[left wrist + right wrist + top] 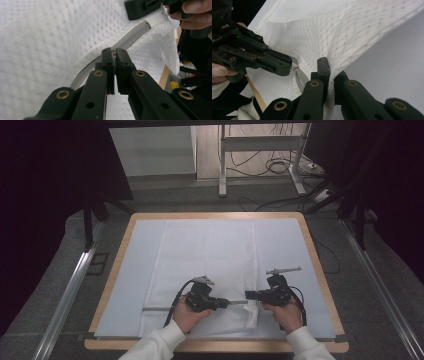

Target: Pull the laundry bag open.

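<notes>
A white mesh bag [205,255] lies flat on the table's pale blue mat [285,250], with a grey zipper [157,308] along its near edge. My left gripper [244,302] points right and is shut on the small metal zipper pull [114,52]; its jaws [115,53] are pressed together over the grey zipper [132,36]. My right gripper [248,295] faces it from the right. In the right gripper view, the right gripper [331,68] is shut on a lifted fold of the mesh bag [324,30] beside the zipper's end, close to the left gripper [287,68].
The table has a wooden rim [320,270]. Metal rails [70,290] run along the floor on both sides. Desk legs [222,165] and cables [280,167] stand beyond the far edge, with dark curtains to the left and right.
</notes>
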Demonstrator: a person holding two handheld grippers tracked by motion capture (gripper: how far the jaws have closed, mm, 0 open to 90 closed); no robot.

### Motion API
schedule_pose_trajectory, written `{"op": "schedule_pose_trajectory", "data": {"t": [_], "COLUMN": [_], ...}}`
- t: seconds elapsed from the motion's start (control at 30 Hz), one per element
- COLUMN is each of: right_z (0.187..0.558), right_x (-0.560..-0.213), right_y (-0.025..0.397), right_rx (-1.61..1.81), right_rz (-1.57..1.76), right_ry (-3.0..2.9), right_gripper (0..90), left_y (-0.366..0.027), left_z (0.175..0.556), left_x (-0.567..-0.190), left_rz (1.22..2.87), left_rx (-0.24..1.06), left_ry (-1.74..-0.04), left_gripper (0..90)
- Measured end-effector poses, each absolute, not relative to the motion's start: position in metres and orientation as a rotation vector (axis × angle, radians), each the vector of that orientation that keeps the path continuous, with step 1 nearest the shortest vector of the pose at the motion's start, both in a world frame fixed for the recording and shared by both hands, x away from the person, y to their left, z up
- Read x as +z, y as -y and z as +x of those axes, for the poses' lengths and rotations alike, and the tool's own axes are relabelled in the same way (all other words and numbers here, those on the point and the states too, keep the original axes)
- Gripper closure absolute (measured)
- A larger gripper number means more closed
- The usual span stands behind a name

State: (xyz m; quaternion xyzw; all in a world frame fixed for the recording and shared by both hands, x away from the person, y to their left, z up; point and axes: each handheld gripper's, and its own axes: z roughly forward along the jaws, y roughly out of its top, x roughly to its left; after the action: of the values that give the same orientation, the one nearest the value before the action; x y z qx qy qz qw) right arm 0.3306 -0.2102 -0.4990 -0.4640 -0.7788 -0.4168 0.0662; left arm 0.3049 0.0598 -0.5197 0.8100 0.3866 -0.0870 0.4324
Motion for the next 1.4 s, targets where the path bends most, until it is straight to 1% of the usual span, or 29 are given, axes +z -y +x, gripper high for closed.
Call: {"op": "schedule_pose_trajectory", "data": {"t": [1.4], "right_z": [0.33], "right_x": [-0.498], "right_y": [0.211], "right_rx": [-1.252], "right_rz": [-1.393], "right_ry": [2.361], "right_gripper": [88.2], "left_y": [-0.085], "left_z": [0.302], "left_x": [-0.524], "left_rz": [2.014], "left_rx": [-0.198], "left_ry": [-1.009], "left_gripper": [87.5]}}
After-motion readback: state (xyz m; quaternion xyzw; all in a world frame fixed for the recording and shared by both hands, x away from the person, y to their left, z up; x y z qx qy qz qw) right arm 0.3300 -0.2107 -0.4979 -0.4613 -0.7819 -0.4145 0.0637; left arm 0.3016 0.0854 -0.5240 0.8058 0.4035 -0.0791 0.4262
